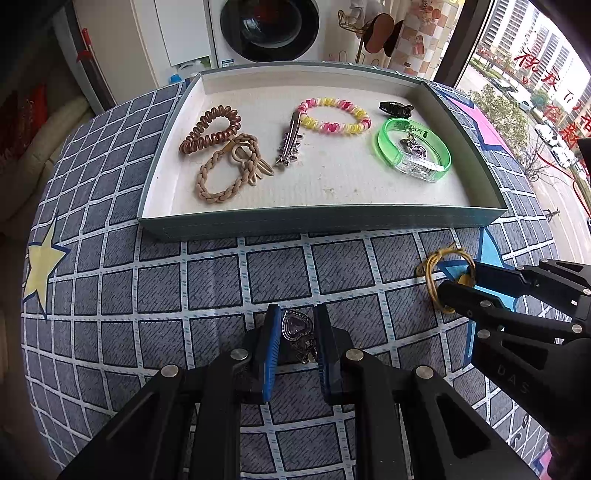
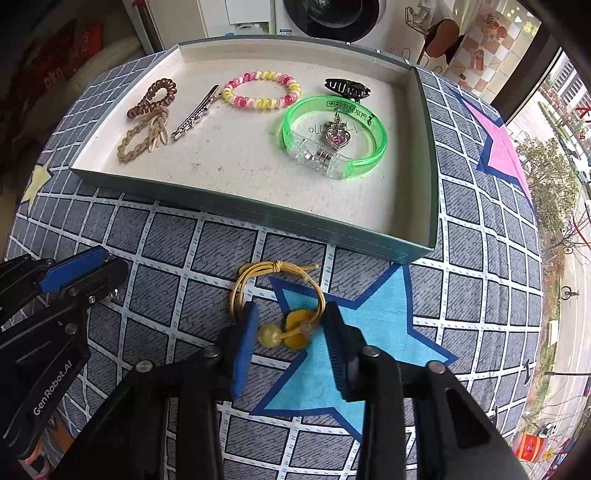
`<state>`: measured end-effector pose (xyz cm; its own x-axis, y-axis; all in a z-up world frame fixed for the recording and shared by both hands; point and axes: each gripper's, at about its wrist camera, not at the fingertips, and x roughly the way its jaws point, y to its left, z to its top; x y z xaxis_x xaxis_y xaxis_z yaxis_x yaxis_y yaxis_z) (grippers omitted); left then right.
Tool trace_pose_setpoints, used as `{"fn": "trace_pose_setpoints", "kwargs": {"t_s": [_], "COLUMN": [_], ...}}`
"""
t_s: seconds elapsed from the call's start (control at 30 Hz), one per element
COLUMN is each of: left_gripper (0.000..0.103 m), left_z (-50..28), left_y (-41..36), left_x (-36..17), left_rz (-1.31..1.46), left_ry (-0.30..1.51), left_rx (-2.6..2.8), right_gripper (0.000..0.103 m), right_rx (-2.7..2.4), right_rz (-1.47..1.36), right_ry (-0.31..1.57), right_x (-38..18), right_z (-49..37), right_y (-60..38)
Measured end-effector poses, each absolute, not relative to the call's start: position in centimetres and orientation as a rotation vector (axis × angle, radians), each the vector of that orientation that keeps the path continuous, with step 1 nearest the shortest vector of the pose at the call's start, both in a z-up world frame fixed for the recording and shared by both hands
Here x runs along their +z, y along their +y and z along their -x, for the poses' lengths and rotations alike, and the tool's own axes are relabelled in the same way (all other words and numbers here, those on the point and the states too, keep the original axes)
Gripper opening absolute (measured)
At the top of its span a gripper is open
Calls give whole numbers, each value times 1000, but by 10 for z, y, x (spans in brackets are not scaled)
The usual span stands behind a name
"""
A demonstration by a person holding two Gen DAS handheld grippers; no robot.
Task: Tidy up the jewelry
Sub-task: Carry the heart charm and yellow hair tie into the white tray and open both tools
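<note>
A shallow grey-green tray [image 1: 317,221] [image 2: 243,210] sits on the checked cloth. It holds a brown coil tie [image 1: 210,129], a braided beige tie [image 1: 225,170], a silver clip [image 1: 290,142], a pink-yellow coil tie [image 1: 334,114], a black claw clip [image 1: 395,108] and a green bangle [image 1: 413,149] with a charm inside. My left gripper [image 1: 295,328] is open around a silver heart pendant [image 1: 295,325] on the cloth. My right gripper [image 2: 290,325] is open around a yellow elastic hair tie with beads [image 2: 284,306], which also shows in the left wrist view [image 1: 443,273].
The table is covered by a blue-grey checked cloth with coloured stars [image 2: 354,332]. A washing machine [image 1: 269,29] and a stand [image 1: 376,33] are behind the table. A window [image 1: 535,110] is on the right.
</note>
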<state>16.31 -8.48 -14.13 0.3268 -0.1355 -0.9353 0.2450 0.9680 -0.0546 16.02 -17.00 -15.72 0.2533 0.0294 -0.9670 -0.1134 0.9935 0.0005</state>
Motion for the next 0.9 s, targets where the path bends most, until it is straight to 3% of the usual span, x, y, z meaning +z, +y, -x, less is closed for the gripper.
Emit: {"fn": "trace_pose_setpoints", "kwargs": {"t_s": [0.07,0.5,0.9], "left_gripper": [31,31,31], "left_z": [-161,-150,-157], "left_y": [-83,-63,-49], "left_x": [-140,-123,-93], "left_rz": [-102,-86,-66], "left_ry": [1212,1194,1140], "left_rx": [-252,-254,-267], "right_gripper": [19,19,19], "right_rx": [99,113,127], "right_rz": [72,-230,-305], "right_ry": [1314,1293,1252], "right_x": [-154,-129,-89], "right_z": [-160,-138,-137], "right_y": [-169,-228,-269]}}
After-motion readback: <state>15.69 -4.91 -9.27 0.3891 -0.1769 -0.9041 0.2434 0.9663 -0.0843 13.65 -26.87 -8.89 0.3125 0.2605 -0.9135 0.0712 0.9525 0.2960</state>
